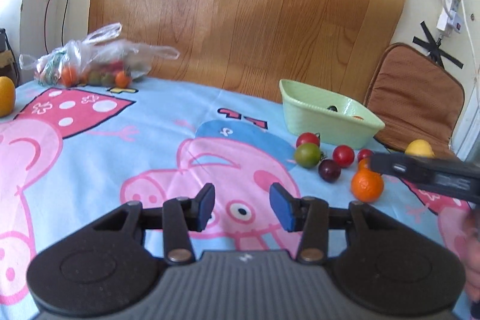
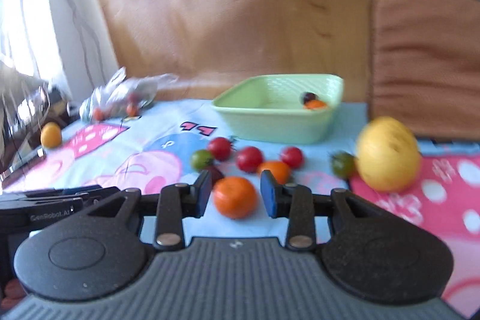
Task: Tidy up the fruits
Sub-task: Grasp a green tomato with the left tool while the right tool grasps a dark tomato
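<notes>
A tangerine (image 2: pixel 235 197) lies on the cartoon tablecloth between the pads of my right gripper (image 2: pixel 237 188), with a thin gap on each side. That gripper's finger (image 1: pixel 420 170) reaches over the tangerine (image 1: pixel 367 185) in the left wrist view. Behind it lie red tomatoes (image 2: pixel 249 158), a green one (image 2: pixel 201 158) and a dark one (image 1: pixel 329 170). The pale green basket (image 2: pixel 279 122) holds a dark tomato and an orange fruit (image 2: pixel 313 104). My left gripper (image 1: pixel 241 200) hovers open over bare cloth, left of the fruit.
A big yellow lemon (image 2: pixel 388 153) and a green tomato (image 2: pixel 343 164) lie to the right. A plastic bag of fruit (image 1: pixel 90 59) and a yellow fruit (image 1: pixel 6 95) sit at the far left. A brown chair cushion (image 1: pixel 414 98) stands behind the basket.
</notes>
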Demonstrator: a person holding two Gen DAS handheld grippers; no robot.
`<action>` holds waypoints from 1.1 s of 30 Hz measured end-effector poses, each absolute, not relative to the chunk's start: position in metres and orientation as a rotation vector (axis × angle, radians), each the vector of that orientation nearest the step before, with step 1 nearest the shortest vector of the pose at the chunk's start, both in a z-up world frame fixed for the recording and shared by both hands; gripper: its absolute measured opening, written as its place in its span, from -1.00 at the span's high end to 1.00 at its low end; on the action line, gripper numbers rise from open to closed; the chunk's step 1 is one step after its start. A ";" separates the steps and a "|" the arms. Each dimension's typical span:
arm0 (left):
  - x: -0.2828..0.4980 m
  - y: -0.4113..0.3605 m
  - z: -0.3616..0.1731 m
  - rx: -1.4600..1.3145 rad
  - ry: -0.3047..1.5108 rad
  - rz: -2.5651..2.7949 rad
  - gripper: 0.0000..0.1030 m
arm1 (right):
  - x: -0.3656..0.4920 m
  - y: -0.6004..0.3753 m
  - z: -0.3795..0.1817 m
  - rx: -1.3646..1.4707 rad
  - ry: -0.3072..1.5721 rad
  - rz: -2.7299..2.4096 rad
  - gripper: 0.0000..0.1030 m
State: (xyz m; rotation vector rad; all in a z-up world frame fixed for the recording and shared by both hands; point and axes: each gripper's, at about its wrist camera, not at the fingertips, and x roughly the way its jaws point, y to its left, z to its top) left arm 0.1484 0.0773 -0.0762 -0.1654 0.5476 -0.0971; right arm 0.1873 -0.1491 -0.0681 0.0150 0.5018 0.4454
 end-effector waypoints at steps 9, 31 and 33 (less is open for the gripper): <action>0.146 0.096 -0.076 -0.284 0.518 -0.111 0.10 | 0.256 -0.099 -0.087 -0.151 0.688 0.491 0.22; 0.158 0.106 -0.079 -0.366 0.576 -0.157 -0.14 | 0.171 -0.114 -0.072 -0.259 0.458 0.633 0.15; 0.171 0.098 -0.076 -0.306 0.590 -0.164 -0.14 | 0.171 -0.119 -0.074 -0.256 0.458 0.614 0.15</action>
